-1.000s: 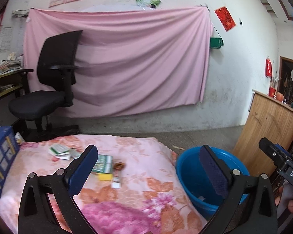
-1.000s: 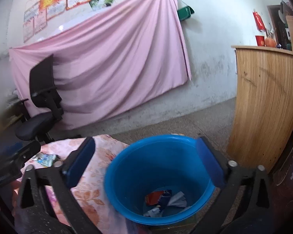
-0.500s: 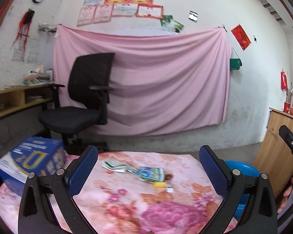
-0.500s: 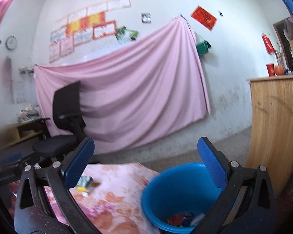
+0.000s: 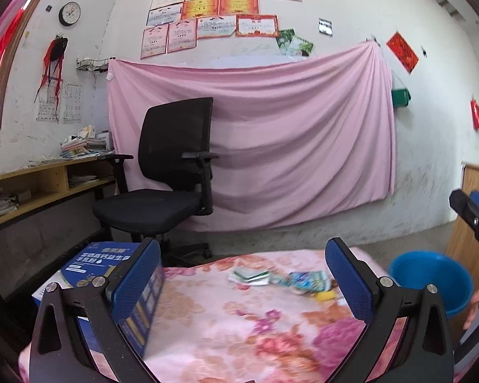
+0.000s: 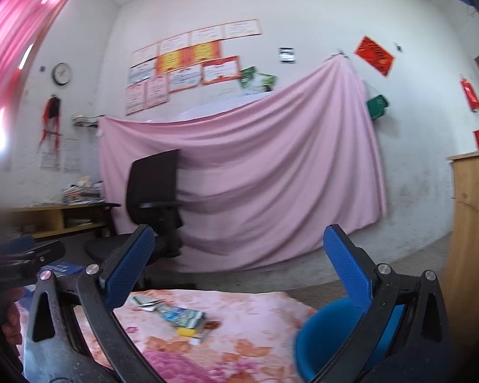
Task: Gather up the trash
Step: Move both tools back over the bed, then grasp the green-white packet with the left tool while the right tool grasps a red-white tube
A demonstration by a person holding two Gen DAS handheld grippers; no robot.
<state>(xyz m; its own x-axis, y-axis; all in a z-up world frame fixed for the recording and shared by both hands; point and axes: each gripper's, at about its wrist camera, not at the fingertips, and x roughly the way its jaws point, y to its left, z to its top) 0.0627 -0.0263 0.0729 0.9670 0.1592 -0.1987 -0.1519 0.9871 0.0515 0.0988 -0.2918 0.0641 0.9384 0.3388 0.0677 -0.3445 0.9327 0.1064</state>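
Observation:
Several pieces of trash lie on a table with a pink floral cloth (image 5: 214,312): a white and green wrapper (image 5: 249,276), a blue-green packet (image 5: 305,281) and a small yellow piece (image 5: 325,296). The right wrist view shows the wrapper (image 6: 145,301), the packet (image 6: 183,316) and the yellow piece (image 6: 186,332). A blue bin (image 5: 431,281) stands beside the table's right end; it also shows in the right wrist view (image 6: 335,338). My left gripper (image 5: 242,284) is open and empty above the table. My right gripper (image 6: 239,271) is open and empty, raised near the bin.
A blue carton (image 5: 111,274) stands at the table's left end. A black office chair (image 5: 172,178) stands behind the table before a pink sheet (image 5: 287,146). A wooden shelf (image 5: 32,185) is at the left, a wooden cabinet (image 6: 472,239) at the right.
Both grippers have tilted up and swung left, away from the bin. The bin's inside has left the right wrist view. Both stay open and empty.

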